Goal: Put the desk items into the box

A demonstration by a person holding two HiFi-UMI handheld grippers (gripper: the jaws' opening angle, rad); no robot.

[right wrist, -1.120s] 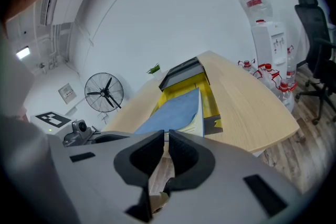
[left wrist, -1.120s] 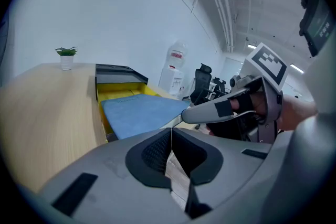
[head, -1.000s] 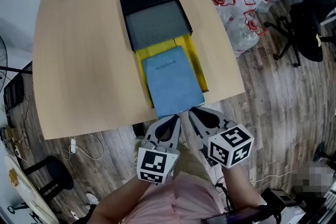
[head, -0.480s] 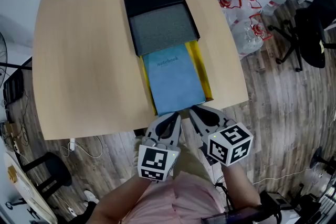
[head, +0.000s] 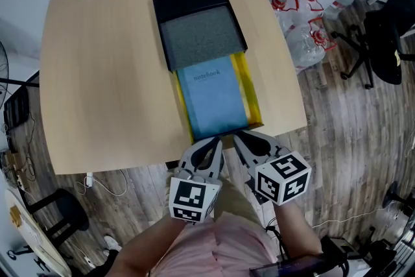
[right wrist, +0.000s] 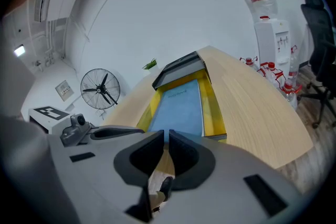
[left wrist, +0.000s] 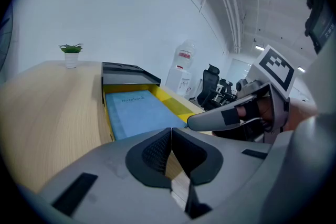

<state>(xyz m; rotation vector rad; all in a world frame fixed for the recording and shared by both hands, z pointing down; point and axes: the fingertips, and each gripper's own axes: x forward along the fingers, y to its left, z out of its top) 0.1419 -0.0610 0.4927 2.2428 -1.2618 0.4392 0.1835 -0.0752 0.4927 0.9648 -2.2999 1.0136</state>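
Finding the blue notebook [head: 213, 97] slid further in than a second ago, now lying flat inside the yellow box [head: 252, 100] on the table [head: 104, 81]. Hovering the left tool [head: 214, 143] and right tool [head: 241, 138] just off its near end, both pressed together and empty. Judging this item as stowed.

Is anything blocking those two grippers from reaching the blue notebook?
Nothing visible does. The blue notebook lies uncovered in the yellow tray, and the left gripper and right gripper sit just before its near end.
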